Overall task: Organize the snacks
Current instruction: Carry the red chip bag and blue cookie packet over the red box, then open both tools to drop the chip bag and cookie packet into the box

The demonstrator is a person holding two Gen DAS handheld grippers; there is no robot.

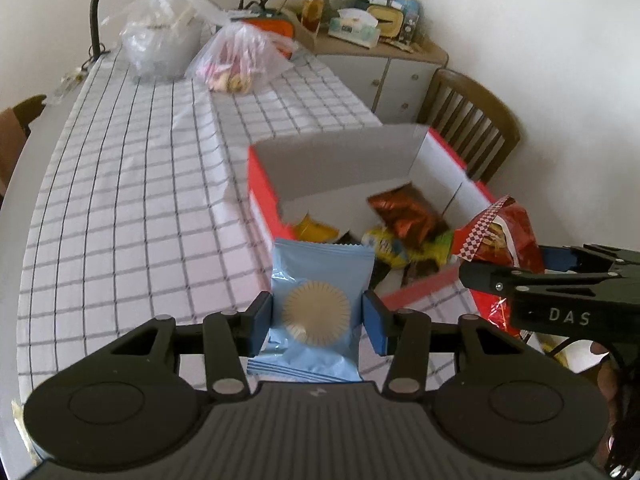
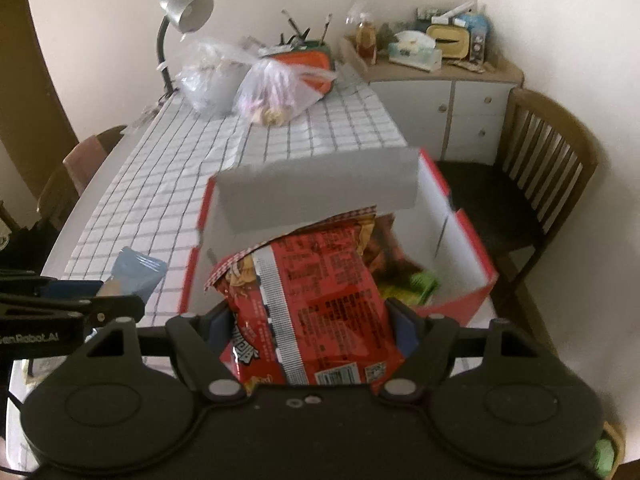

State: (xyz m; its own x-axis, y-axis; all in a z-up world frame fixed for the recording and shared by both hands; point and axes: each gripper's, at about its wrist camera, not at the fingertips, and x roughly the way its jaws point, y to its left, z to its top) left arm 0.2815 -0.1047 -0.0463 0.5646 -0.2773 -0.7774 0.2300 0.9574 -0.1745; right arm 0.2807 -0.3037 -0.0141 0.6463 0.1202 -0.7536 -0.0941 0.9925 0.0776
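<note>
Partway through: left gripper point(image 1: 317, 314) clamps a blue packet point(image 1: 316, 308), right gripper point(image 2: 310, 322) clamps a red bag point(image 2: 316, 312); ahead, the box point(image 1: 264, 184) already holds several snacks.

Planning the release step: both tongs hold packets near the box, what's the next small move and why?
Probably ease the right tongs forward and down, then release: their red packet already hangs over the open red box, where other snacks lie. The left tongs grip the blue packet short of the box.

left gripper point(image 1: 317, 322) clamped on blue packet point(image 1: 316, 312) | red box point(image 1: 264, 188) ahead, snacks inside | right gripper point(image 1: 500, 276) gripping red bag point(image 1: 504, 236) at right
</note>
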